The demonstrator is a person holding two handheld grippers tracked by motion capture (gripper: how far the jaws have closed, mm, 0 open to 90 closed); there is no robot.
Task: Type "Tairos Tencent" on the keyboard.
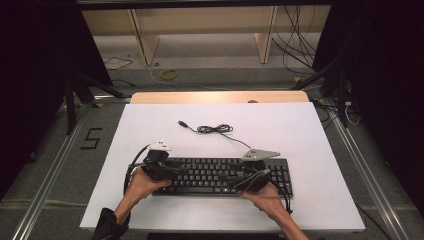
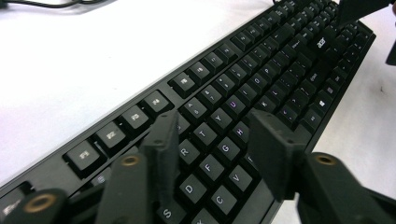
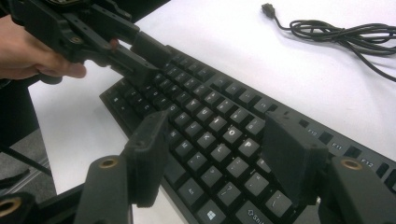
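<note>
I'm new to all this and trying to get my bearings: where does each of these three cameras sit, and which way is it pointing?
High view: above the near table edge, looking forward and down on the keyboard; forearms and both hands show.
Left gripper view: rides the left hand-held gripper, looking along the keys between its black jaws.
Right gripper view: rides the right hand-held gripper, facing the keys; the other hand shows.
Shared: all see the keyboard; high and right views share its coiled cable.

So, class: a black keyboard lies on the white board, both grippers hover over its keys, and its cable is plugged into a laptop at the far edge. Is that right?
Not quite. The keyboard cable isn't plugged into anything: its plug lies loose on the white board, as the high view shows. The rest stands: the left gripper and right gripper hover over the keys.
</note>
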